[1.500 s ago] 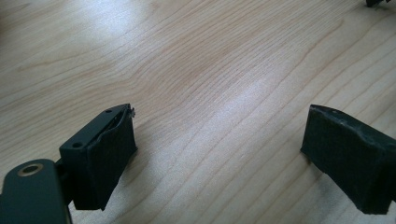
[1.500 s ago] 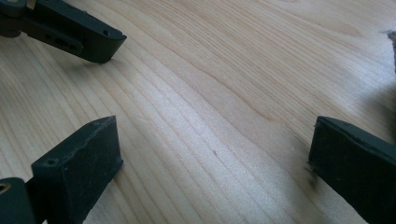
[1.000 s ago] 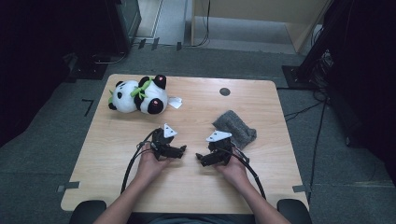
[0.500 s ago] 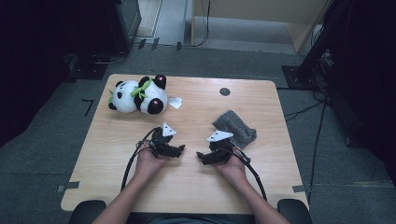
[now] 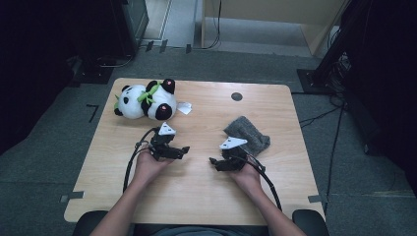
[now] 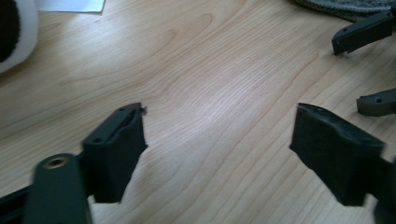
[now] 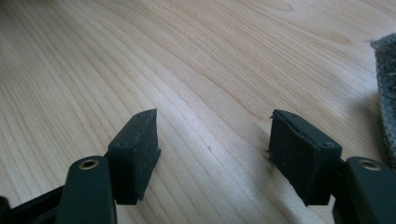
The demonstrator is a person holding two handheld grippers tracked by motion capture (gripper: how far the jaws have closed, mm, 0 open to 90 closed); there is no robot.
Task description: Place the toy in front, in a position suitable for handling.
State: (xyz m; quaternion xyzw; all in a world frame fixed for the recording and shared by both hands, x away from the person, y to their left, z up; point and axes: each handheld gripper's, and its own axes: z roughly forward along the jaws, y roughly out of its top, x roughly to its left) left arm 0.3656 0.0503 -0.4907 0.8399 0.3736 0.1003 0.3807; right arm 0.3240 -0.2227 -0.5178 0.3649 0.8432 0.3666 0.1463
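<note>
The left gripper (image 5: 183,149) is lifting toward the half-cropped panda plush (image 5: 146,101), both grippers' spread, empty jaws just narrowing, the right gripper (image 5: 214,162) sitting beside the edge-cropped grey knit cloth (image 5: 247,133).

surface: wooden table (image 5: 196,196) | on it: plush panda (image 5: 145,101), white tag (image 5: 184,108), grey cloth (image 5: 248,135)

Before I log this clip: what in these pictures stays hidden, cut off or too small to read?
- Panda plush: left gripper view, cut by the left edge; only a white and black patch shows.
- Grey cloth: right gripper view, cut by the right edge. Its near side in the high view is behind the right gripper.
- White tag beside the panda: high view, too small to read.
</note>
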